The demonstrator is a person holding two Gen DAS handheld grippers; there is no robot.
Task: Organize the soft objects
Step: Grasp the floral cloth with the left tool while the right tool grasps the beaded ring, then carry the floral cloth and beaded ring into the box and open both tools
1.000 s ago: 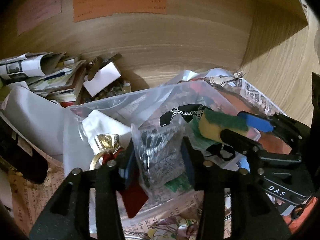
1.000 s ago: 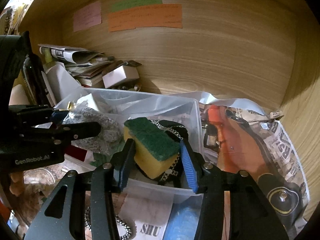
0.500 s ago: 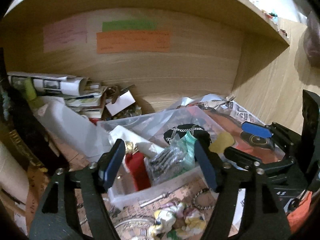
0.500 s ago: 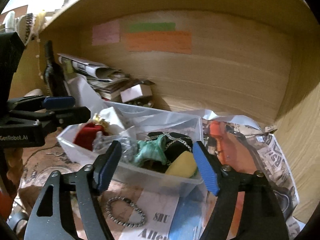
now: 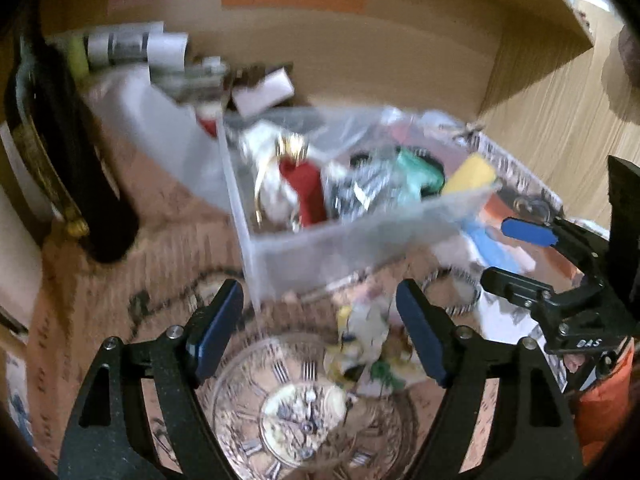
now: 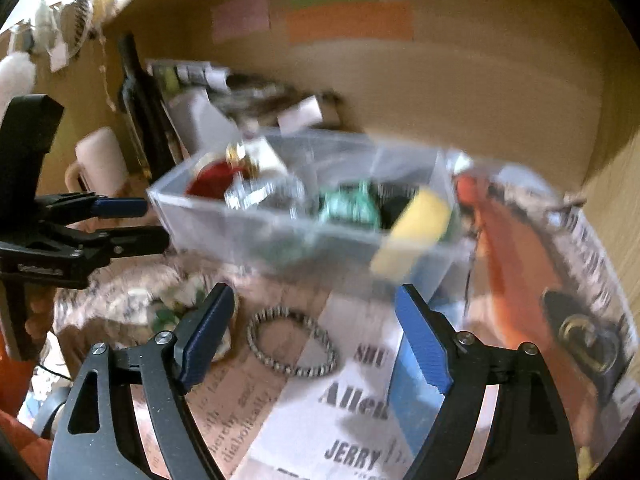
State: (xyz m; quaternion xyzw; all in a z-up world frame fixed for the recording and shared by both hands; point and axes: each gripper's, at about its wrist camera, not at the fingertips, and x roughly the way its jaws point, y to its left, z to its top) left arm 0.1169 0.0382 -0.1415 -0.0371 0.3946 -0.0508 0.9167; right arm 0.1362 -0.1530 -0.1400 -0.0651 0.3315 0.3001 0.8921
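Observation:
A clear plastic bin stands on the shelf and holds a yellow-green sponge, a teal soft item, a bagged grey item and a red cloth. The bin also shows in the right wrist view, with the sponge at its right end. My left gripper is open and empty, in front of the bin. My right gripper is open and empty, also in front of the bin. Both views are blurred.
A small floral soft item lies near a clock picture. A beaded bracelet lies on printed paper. A dark bottle, stacked papers and a white box stand behind. Wooden walls enclose the shelf.
Both grippers let go of the sponge and the bagged item into the bin, opened wide, and pulled back away from the bin.

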